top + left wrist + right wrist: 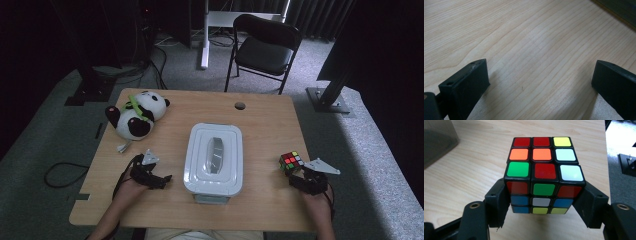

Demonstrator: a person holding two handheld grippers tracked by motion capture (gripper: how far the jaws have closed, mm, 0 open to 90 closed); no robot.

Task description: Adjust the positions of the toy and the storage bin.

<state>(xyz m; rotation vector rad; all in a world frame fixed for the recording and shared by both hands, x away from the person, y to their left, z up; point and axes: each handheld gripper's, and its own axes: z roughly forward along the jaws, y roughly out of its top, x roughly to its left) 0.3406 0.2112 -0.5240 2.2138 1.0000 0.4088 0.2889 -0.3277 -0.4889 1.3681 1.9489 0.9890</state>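
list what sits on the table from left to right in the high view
Panda plush → left gripper → white lidded box → puzzle cube held in the right gripper.

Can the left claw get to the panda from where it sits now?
Probably yes: the left claw is open and holds nothing, and bare table lies between it and the panda. The white box sits off to its side.
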